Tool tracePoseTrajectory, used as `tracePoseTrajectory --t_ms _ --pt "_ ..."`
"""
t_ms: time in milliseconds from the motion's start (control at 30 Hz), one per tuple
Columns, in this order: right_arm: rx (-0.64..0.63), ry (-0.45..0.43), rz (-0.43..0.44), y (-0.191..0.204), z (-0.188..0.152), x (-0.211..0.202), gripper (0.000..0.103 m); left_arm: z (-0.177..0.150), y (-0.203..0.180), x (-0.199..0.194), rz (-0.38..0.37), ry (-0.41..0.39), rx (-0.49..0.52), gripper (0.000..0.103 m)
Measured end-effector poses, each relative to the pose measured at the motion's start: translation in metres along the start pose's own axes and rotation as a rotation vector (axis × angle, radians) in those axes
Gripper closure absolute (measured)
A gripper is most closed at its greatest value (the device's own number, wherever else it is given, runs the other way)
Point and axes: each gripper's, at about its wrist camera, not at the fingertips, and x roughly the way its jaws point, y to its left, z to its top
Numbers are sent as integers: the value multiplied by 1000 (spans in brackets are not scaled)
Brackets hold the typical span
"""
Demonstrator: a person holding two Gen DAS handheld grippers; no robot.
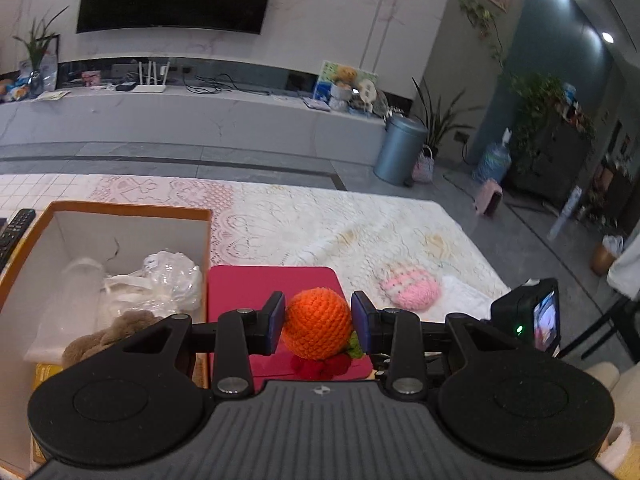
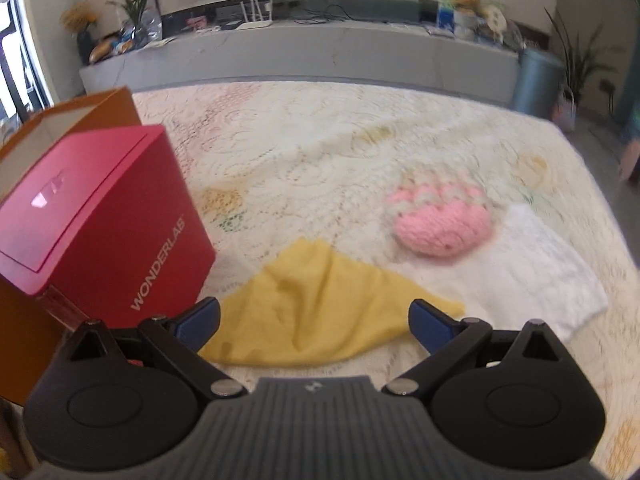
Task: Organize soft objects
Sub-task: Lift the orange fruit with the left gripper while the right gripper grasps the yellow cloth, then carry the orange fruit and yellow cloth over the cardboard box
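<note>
My left gripper (image 1: pixel 318 322) is shut on an orange crocheted ball (image 1: pixel 318 324) with a green leaf and a dark red frill, held above the red box (image 1: pixel 256 284). To its left stands an open orange cardboard box (image 1: pixel 120 216) that holds white plastic bags and a brown plush. A pink knitted pouch (image 1: pixel 412 286) lies on the lace cloth to the right. In the right wrist view my right gripper (image 2: pixel 314 322) stands open just over a crumpled yellow cloth (image 2: pixel 320 304), with nothing pinched. The pink knitted pouch (image 2: pixel 442 222) rests partly on a white towel (image 2: pixel 536 276).
The red box (image 2: pixel 100 216) marked WONDERLAB stands against the orange cardboard box (image 2: pixel 108 108) at the left. A lace tablecloth (image 2: pixel 320 140) covers the table. A black remote (image 1: pixel 14 232) lies left of the cardboard box. The other gripper's camera (image 1: pixel 528 320) shows at the right.
</note>
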Motion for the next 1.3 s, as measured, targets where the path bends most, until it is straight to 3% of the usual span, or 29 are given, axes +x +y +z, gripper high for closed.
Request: tracePoseTrajectory --t_ms 200,467,533,633,700,733,767,800,1000,1300 --pt "-4 137 -33 10 -4 35 5 -13 13 -9 0 -43 -34 62" --pt "1 121 -43 7 -2 44 6 -24 24 -5 -30 -27 -64 62" --pt "-2 118 -40 7 -2 39 16 -25 25 -5 -32 -24 -69 62" --pt "2 105 -61 4 -2 31 42 -26 26 -7 -31 -26 -71 62" --pt "38 104 -93 -2 -1 28 68 -27 26 -8 -25 -26 -75 62" --pt "41 105 -109 -4 -1 27 75 -28 26 -9 -22 -25 -77 62" --pt "48 109 -123 -6 0 27 91 -28 26 -9 -20 -25 -78 62" --pt "54 109 -129 -9 -1 26 96 -28 26 -9 -19 -24 -78 62" --pt "106 96 -74 -20 -4 19 103 -28 27 -10 -15 -20 -80 62" --pt "277 48 66 -45 -3 -7 103 -29 29 -6 -28 12 -109 62"
